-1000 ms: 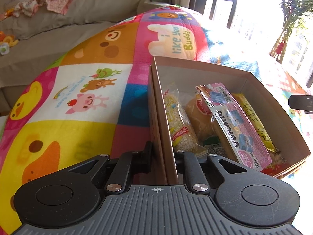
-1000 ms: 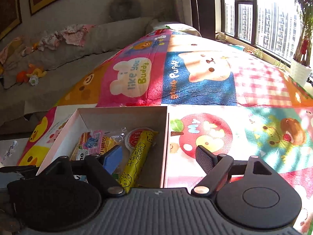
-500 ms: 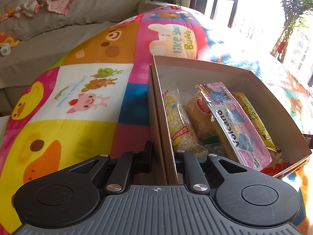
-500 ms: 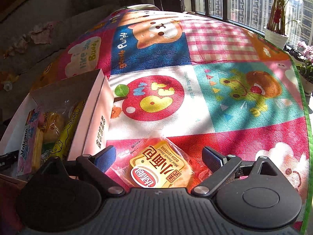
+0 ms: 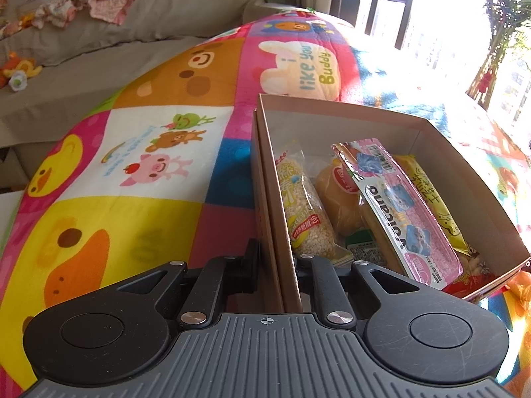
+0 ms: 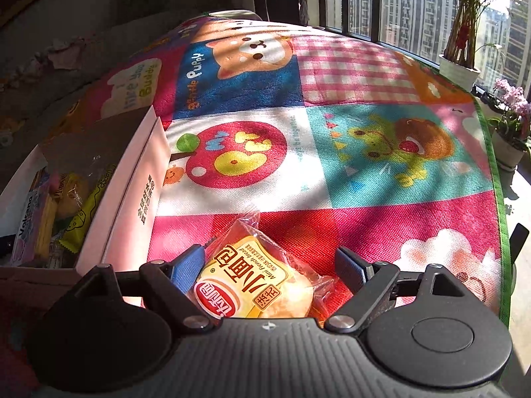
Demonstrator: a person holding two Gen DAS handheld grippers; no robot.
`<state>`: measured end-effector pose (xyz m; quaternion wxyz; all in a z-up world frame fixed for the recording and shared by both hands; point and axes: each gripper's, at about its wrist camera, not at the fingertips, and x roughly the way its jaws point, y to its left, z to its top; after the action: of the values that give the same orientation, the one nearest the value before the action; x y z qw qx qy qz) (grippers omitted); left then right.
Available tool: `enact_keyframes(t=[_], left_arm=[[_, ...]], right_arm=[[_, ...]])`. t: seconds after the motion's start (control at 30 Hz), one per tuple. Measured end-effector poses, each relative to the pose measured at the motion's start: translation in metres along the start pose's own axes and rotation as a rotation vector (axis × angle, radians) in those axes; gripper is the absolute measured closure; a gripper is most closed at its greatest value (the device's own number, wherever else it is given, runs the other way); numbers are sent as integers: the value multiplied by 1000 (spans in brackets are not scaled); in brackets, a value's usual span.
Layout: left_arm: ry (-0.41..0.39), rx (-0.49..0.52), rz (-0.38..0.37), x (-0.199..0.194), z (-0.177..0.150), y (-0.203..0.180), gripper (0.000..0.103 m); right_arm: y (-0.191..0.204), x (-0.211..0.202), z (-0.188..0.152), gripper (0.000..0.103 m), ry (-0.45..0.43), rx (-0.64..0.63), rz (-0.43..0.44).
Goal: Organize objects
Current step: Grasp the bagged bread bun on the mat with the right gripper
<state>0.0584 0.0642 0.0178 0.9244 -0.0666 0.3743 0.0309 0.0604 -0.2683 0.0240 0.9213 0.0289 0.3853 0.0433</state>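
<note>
A cardboard box (image 5: 348,122) lies on the colourful play mat (image 5: 149,165), and my left gripper (image 5: 278,255) is shut on its near left wall. Inside lie a rice-puff roll (image 5: 305,212), a bread bun (image 5: 338,199), a pink Volcano packet (image 5: 398,209) and a yellow packet (image 5: 434,202). In the right wrist view the box (image 6: 132,199) stands at the left. Right of it, on the mat, lies a wrapped mini French bread (image 6: 252,282). My right gripper (image 6: 270,265) straddles it, jaws closing; the right pad (image 6: 351,268) stands clear of the wrapper.
A grey sofa (image 5: 99,49) with clothes and toys runs behind the mat. The mat's green edge (image 6: 497,199) is at the right, with potted plants (image 6: 461,66) by the window beyond. Bare mat (image 6: 365,152) stretches ahead of the bread.
My right gripper swung from over the box to the right and down, so the bread packet now sits between its jaws, which have narrowed a little. The left gripper and box stayed put.
</note>
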Motion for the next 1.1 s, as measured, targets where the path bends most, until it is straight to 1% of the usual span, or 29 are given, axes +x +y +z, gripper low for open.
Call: enact_keyframes(t=[0.07, 0.23, 0.33, 0.47, 0.53, 0.6, 0.67, 0.73, 0.77, 0.83, 0.93, 0.97, 1.1], left_arm=[[0, -1, 3, 0, 0, 0, 88], [-2, -4, 8, -1, 0, -1, 88], [-2, -5, 8, 0, -1, -1, 88], [-3, -7, 11, -1, -1, -1, 88], [-3, -5, 10, -1, -1, -1, 88], [-2, -4, 9, -1, -1, 0, 88], [-1, -2, 9, -1, -1, 0, 88], [-1, -3, 7, -2, -2, 0, 88], [-2, -4, 5, -2, -2, 0, 89], [-2, -3, 3, -2, -2, 1, 89], [0, 2, 1, -2, -2, 0, 88], [0, 3, 1, -1, -2, 0, 88], [2, 3, 4, -1, -2, 0, 89]], right_arm=[[-2, -8, -6, 24, 4, -9, -2], [-10, -32, -27, 24, 28, -2, 5], [-7, -53, -47, 24, 41, -27, 16], [8, -80, -74, 24, 51, -89, 67], [15, -89, -82, 24, 57, -96, 99], [17, -95, -86, 24, 50, -88, 103], [13, -100, -85, 21, 24, -62, 81], [0, -104, -81, 9, 2, 9, 51], [-8, -103, -81, 7, 4, 49, 44], [-19, -99, -82, 4, 28, 130, 50], [-25, -92, -89, 1, 58, 222, 91], [-22, -92, -91, 0, 44, 222, 82], [-11, -89, -92, 0, 44, 192, 40]])
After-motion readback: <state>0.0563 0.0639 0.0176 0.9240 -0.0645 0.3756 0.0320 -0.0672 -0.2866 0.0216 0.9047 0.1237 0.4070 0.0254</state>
